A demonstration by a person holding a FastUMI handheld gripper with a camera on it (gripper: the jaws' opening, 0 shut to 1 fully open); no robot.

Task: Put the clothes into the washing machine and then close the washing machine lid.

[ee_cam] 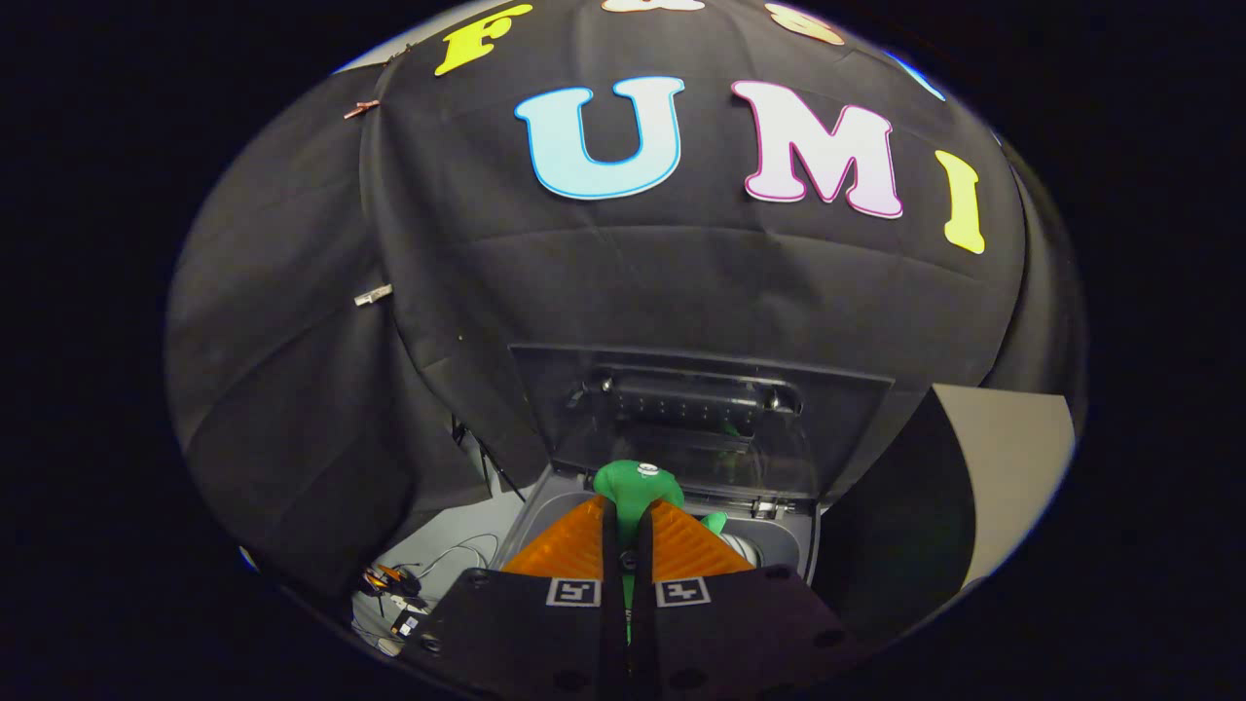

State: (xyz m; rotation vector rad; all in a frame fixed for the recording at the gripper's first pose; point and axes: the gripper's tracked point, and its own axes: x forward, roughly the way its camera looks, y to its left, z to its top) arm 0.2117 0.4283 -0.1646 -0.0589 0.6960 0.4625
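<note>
The claw (628, 531) was nearly closed, its two fingers (574, 545) pressed together on a green garment (638, 487), so that only a thin slit stayed between them. The cloth bunched up just past the fingertips in a rounded lump with a small pale patch on top, and a strip of it showed down in the gap between the fingers, with another bit poking out to the right of the right finger. That tight pinch looked deliberate to me: soft cloth slips unless it is squeezed hard. Directly below and just ahead of the fingers sat the washer (545, 506), a top-loader with a grey rim, and the garment hung over its opening, not yet let go, as far as I could judge. A pale curve of the drum (745, 550) showed to the right of the fingers. Beyond the garment the lid (701, 428) stood raised and leaning back against the black cloth wall (681, 282), its dark handle bar across the upper part; standing so, it left the mouth free for loading and would have to come down afterwards. Off to the left of the claw, low on the floor, lay some cables (409, 594) and small gear. To the right stood a pale panel (1012, 467).
</note>
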